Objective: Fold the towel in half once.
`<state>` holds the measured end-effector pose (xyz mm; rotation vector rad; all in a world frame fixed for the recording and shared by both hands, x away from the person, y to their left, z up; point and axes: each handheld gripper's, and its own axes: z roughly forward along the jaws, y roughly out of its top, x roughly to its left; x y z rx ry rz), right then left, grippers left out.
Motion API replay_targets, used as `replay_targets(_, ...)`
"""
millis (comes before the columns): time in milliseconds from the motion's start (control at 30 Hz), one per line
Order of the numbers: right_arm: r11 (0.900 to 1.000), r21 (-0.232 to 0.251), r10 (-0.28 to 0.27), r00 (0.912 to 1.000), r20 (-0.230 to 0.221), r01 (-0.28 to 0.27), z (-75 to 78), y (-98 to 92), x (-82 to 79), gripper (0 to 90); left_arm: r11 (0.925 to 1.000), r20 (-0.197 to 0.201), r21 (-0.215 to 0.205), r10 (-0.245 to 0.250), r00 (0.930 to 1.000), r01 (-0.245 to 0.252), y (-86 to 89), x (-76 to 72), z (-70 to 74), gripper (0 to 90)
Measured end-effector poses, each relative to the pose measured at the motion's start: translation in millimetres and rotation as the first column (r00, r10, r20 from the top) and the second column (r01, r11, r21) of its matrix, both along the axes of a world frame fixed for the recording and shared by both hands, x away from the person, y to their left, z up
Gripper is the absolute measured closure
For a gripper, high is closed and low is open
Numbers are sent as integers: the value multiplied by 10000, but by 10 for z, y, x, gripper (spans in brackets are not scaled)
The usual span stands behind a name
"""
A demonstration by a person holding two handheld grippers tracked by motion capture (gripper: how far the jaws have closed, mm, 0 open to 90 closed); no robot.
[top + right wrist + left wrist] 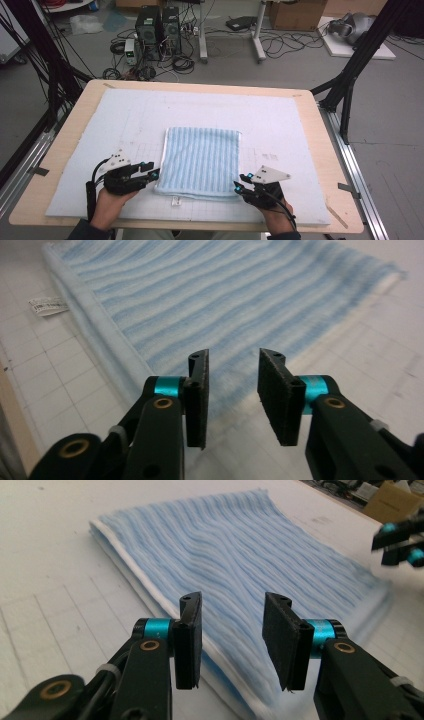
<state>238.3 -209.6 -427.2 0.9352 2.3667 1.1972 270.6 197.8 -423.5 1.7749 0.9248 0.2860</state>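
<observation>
A folded towel (200, 160) with light blue and white stripes lies flat near the front middle of the white mat. Its small white label (175, 201) sticks out at the near edge. My left gripper (152, 172) sits at the towel's near left corner, jaws open. In the left gripper view the towel (240, 555) stretches away beyond the open left gripper (234, 600), with no cloth pinched. My right gripper (239, 184) is at the near right corner. In the right gripper view it (232, 356) stands open just over the towel's (225, 295) edge, with the label (48, 305) off to the left.
The white gridded mat (125, 125) covers most of a wooden table (330, 150). Black frame posts (350, 75) stand at both sides. Computer towers (157, 30) and cables lie on the floor beyond the far edge. The other hand's gripper (400, 542) shows at the right of the left gripper view.
</observation>
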Motion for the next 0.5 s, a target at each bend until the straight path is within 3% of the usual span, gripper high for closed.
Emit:
replay_targets(100,9977,-400,541,9981,-282,-553,-73,142,50,732,9997,113,-221,124,9999,-121,-20,148,18,618)
replay_targets(200,9912,-883,947,9941,-525,-991,-149,218,71,719,9996,165,-174,240,9996,-238,-42,282,29,651)
replay_targets(333,9860,-896,1344,9882,-738,-1408,-164,183,58,741,9991,148,-277,311,9994,-307,-77,438,52,695)
replay_targets(500,9783,-1039,1715,9820,-794,-1793,-150,111,-24,743,9999,216,-8,157,9996,-156,-161,643,82,698)
